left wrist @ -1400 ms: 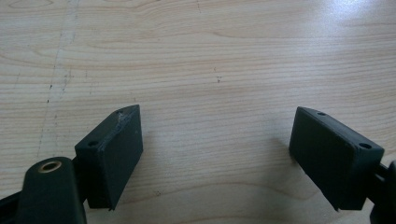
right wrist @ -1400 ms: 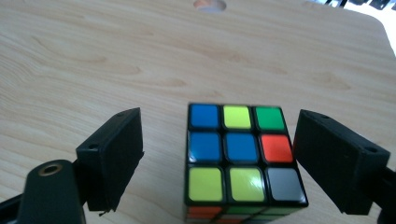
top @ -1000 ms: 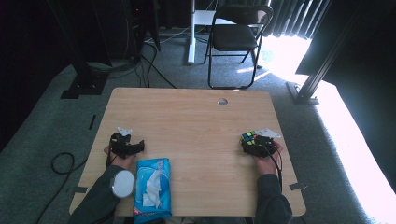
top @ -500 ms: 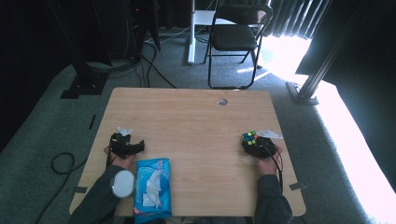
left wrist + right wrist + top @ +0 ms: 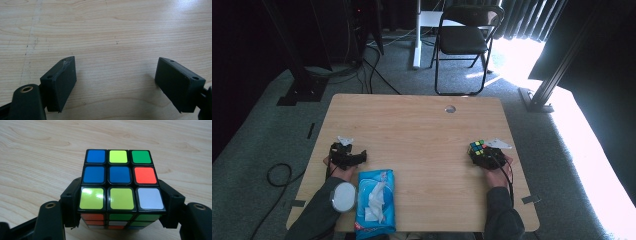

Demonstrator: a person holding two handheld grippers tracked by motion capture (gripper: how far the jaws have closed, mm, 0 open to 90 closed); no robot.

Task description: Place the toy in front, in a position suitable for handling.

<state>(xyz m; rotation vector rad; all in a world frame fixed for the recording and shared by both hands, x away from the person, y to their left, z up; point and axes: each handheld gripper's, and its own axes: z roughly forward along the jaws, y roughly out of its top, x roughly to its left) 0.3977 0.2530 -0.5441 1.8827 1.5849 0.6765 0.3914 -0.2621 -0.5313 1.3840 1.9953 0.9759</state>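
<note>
The right gripper (image 5: 121, 205) has just been closing its jaws; they now pinch the puzzle cube (image 5: 120, 187) from both sides, one pad against each side face. The cube sits between the jaws near the right edge of the counter (image 5: 422, 130). Its top face shows blue, yellow and green in the far row, two blues and a red in the middle row, and two yellows and a white in the near row.

The left gripper (image 5: 115, 82) rests near the left edge of the counter with its jaws spread wide over bare wood; nothing lies between them.

Container: a blue soft pack of wipes (image 5: 374, 202) lies flat just beside the left forearm, at the near edge of the counter. White tissue shows at its top opening. A round white disc (image 5: 343, 196) lies just beside the pack, on the sleeve side.
</note>
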